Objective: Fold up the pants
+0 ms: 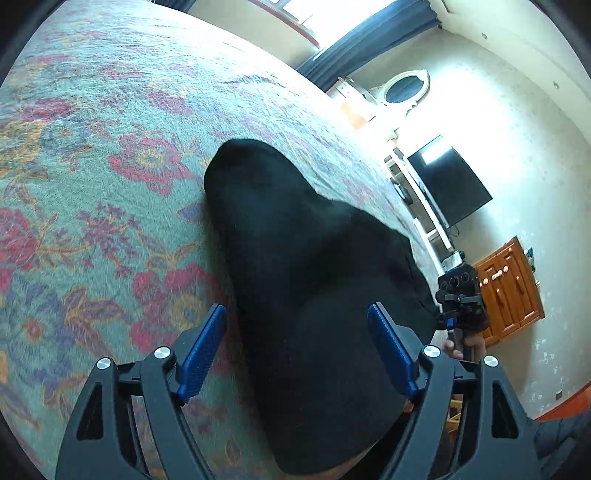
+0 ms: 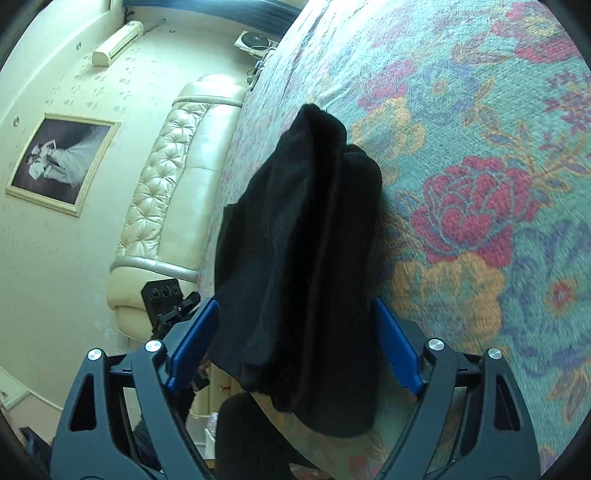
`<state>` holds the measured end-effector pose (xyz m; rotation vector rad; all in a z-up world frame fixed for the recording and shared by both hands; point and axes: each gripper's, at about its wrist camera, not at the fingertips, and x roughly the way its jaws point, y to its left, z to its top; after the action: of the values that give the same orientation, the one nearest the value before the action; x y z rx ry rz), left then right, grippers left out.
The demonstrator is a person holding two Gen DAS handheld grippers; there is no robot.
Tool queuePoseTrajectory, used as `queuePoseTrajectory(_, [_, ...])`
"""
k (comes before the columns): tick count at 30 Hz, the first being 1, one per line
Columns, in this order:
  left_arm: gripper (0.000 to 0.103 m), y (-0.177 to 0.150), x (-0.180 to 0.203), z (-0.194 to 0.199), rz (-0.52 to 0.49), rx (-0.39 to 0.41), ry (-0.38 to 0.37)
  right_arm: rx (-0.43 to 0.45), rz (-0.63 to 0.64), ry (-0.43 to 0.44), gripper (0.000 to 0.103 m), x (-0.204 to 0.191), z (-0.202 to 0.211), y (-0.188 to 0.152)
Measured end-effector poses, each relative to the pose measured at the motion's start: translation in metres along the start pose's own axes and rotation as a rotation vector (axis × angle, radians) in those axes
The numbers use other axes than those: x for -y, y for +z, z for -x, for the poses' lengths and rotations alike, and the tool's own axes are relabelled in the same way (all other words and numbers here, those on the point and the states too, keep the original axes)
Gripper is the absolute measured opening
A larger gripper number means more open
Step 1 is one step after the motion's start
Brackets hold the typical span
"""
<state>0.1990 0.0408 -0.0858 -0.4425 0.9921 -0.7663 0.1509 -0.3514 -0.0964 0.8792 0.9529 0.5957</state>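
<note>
The black pants (image 1: 310, 280) lie folded in a narrow bundle on the floral bedspread (image 1: 110, 147), reaching to the bed's near edge. My left gripper (image 1: 297, 321) is open, its blue pads either side of the pants' near end, not closed on the cloth. The right gripper shows at the bed's edge in the left wrist view (image 1: 460, 306). In the right wrist view the pants (image 2: 306, 258) lie in layered folds on the bedspread (image 2: 480, 147). My right gripper (image 2: 295, 314) is open, its pads astride the near end. The left gripper shows at lower left (image 2: 173, 299).
A cream tufted headboard (image 2: 173, 184) and a framed picture (image 2: 59, 162) are left of the bed. A dark television (image 1: 447, 184), a wooden cabinet (image 1: 509, 291) and a curtained window (image 1: 369, 33) are beyond the bed.
</note>
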Motion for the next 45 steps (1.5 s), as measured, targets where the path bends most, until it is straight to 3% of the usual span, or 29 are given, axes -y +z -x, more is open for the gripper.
queuePoseTrajectory(4, [0.078, -0.023, 0.009, -0.011, -0.078, -0.063, 0.106, 0.024, 0.118, -0.164, 0.073, -0.009, 0.003, -0.025])
queuePoseTrajectory(7, [0.079, -0.028, 0.003, -0.005, -0.036, -0.030, 0.110, 0.043, 0.114, -0.210, 0.075, -0.011, 0.011, -0.035])
queuePoseTrajectory(9, [0.082, -0.027, 0.006, -0.001, -0.018, -0.018, 0.156, 0.059, 0.087, -0.278, 0.083, -0.017, 0.016, -0.040])
queuePoseTrajectory(15, [0.085, -0.052, 0.045, 0.021, -0.150, 0.092, 0.410, 0.288, 0.193, -0.596, 0.089, -0.063, 0.031, -0.093])
queuePoseTrajectory(19, [0.086, -0.073, 0.065, 0.025, -0.168, 0.175, 0.533, 0.373, 0.275, -0.636, 0.090, -0.092, 0.025, -0.128])
queuePoseTrajectory(25, [0.086, -0.092, 0.088, 0.018, -0.261, 0.194, 0.745, 0.314, 0.427, -0.737, 0.090, -0.120, -0.014, -0.148])
queuePoseTrajectory(30, [0.086, -0.098, 0.100, 0.018, -0.274, 0.246, 0.760, 0.312, 0.420, -0.741, 0.090, -0.120, -0.016, -0.148])
queuePoseTrajectory(36, [0.086, -0.105, 0.094, 0.038, -0.119, 0.332, 0.729, 0.364, 0.431, -0.730, 0.090, -0.125, -0.008, -0.156])
queuePoseTrajectory(45, [0.086, -0.113, 0.108, 0.034, -0.184, 0.321, 0.706, 0.356, 0.480, -0.774, 0.090, -0.132, -0.015, -0.165])
